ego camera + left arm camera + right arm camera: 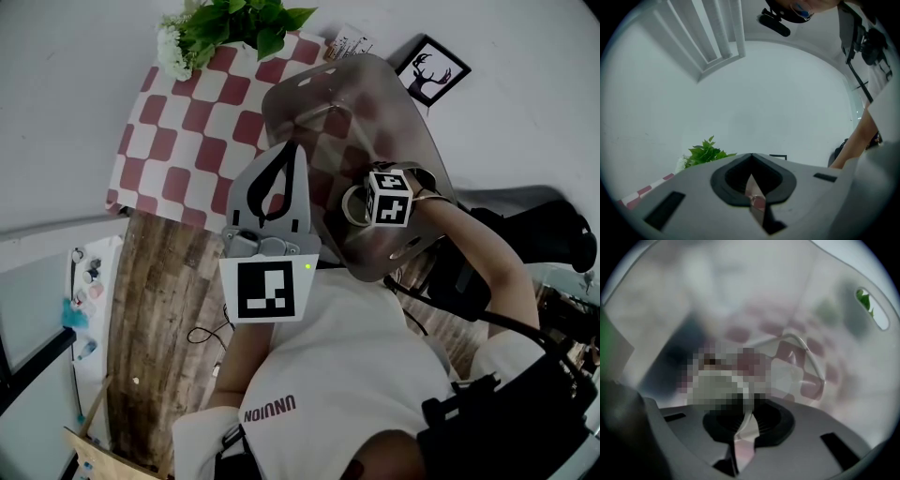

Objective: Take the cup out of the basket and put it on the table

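Note:
A smoky translucent basket (375, 94) stands on the red-and-white checked cloth (178, 141). My right gripper (390, 197) reaches down inside it, and only its marker cube shows from above. In the right gripper view, the basket wall (693, 287) fills the picture. A clear cup (799, 366) lies just ahead of the right gripper (743, 427), whose jaws are drawn nearly together on a thin clear edge of the cup. My left gripper (292, 155) is held up beside the basket, shut and empty, its tips (752, 187) pointing at a bare wall.
A green potted plant (234, 23) stands at the cloth's far edge, and a framed deer picture (433, 73) is behind the basket. The wooden tabletop (159, 300) runs toward me on the left. The basket has a handle slot (872, 310).

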### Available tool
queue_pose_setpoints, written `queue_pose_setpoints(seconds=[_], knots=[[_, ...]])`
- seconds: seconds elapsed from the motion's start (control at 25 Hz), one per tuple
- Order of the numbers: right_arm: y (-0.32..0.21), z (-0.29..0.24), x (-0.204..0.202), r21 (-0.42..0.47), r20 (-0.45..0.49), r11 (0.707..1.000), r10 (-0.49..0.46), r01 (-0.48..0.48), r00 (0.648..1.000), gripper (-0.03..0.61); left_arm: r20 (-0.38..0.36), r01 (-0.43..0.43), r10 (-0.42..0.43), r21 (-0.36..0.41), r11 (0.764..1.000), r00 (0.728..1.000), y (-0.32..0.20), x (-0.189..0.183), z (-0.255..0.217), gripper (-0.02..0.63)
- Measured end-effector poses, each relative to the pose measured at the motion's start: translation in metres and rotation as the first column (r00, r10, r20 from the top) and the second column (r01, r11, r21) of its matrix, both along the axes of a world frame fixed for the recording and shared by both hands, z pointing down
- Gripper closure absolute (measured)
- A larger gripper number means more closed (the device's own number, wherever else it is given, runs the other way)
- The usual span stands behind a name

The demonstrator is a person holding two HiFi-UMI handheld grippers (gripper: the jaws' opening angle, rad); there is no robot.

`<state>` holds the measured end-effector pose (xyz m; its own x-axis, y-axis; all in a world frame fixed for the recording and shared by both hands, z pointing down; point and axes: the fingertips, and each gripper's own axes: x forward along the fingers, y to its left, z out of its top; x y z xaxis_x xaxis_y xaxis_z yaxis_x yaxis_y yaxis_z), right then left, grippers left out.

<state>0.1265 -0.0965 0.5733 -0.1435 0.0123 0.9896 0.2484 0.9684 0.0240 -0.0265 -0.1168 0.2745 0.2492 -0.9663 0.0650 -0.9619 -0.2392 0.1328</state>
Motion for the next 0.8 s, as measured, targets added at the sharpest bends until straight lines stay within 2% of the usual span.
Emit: queue_pose_setpoints(seconds=[0.32,0.8], knots=[[-0.016,-0.021,-0.004,0.008,0.055,0.988,0.152,-0.153,0.987,0.526,-0.008,0.001,-0.001,-0.001,1.0,1.0,0.001,-0.001,0.001,0.603],[-0.027,-0.045,-0.006,0.037,0.118,0.958,0.28,-0.286,0.953,0.526,-0.006,-0.005,0.005,0.002,1.0,1.0,0.003,0.001,-0.001,0.603]])
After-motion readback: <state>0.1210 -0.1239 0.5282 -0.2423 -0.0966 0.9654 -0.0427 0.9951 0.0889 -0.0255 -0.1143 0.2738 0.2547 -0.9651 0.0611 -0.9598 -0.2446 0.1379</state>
